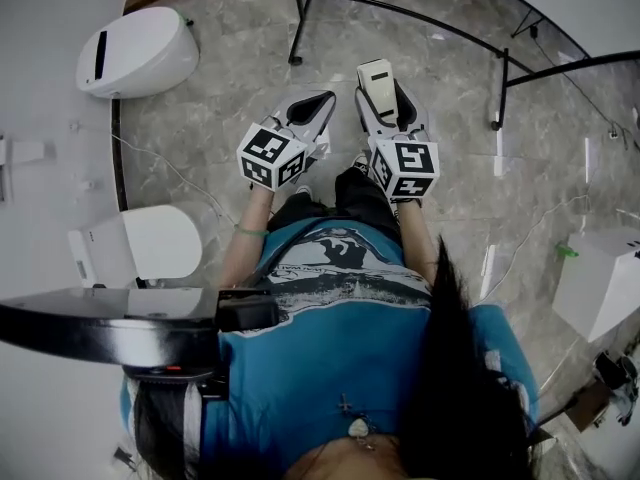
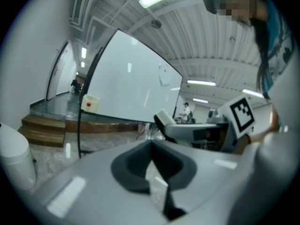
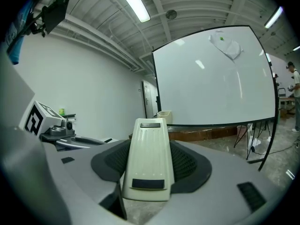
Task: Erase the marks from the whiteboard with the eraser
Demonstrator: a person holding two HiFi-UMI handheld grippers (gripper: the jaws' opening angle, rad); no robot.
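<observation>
My right gripper (image 1: 384, 100) is clamped on the eraser (image 3: 148, 156), whose long axis runs straight out along the jaws towards 12 o'clock, with its far end sticking past the tips. My left gripper (image 1: 316, 108) has its jaws brought together on nothing. I hold both low in front of my waist, side by side, forearms tucked in, noses pointing forward and tilted up a little.

In the right gripper view the whiteboard (image 3: 213, 83) stands upright on its frame between 12 and 2 o'clock, well apart from the eraser. The only mark I can make out is a faint smudge (image 3: 226, 45) high on the board, at about 1 o'clock. Both hands sit about level, so neither is nearer, but the right one carries the tool. I judge I must close in on the board and raise that arm up and slightly right
</observation>
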